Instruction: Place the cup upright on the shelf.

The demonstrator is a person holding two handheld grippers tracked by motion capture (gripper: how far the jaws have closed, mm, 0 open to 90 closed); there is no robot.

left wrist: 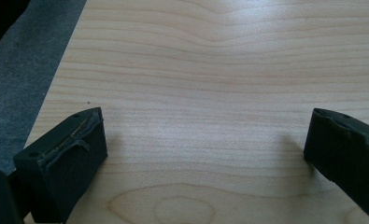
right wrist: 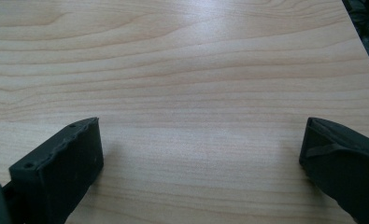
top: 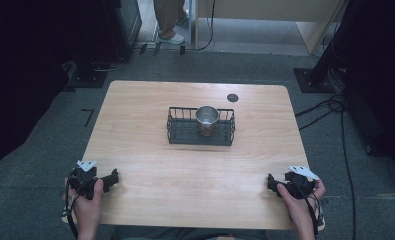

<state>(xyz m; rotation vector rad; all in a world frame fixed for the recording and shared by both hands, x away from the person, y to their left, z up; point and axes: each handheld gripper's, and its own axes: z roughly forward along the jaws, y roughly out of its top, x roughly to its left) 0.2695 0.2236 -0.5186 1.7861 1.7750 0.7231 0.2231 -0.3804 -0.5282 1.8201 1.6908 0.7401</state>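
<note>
My main worry is the metal cup (top: 207, 119) standing upright in the wire basket (top: 200, 136) at mid-table: a careless reach could clip the rim and tip the cup or shove the basket. I have the left gripper (top: 116, 177) and right gripper (top: 270, 181) resting low at the near corners of the table (top: 150, 165), pointing inward, well apart from the basket, both jaws spread wide and holding nothing.

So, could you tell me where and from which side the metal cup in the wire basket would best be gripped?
Probably by its rim, from straight above. The metal cup stands upright with its mouth open upward inside the black wire basket, whose walls fence off its sides. One jaw inside the mouth and one outside would pinch the wall. Both the left gripper and the right gripper are open, near the table's front edge.
</note>
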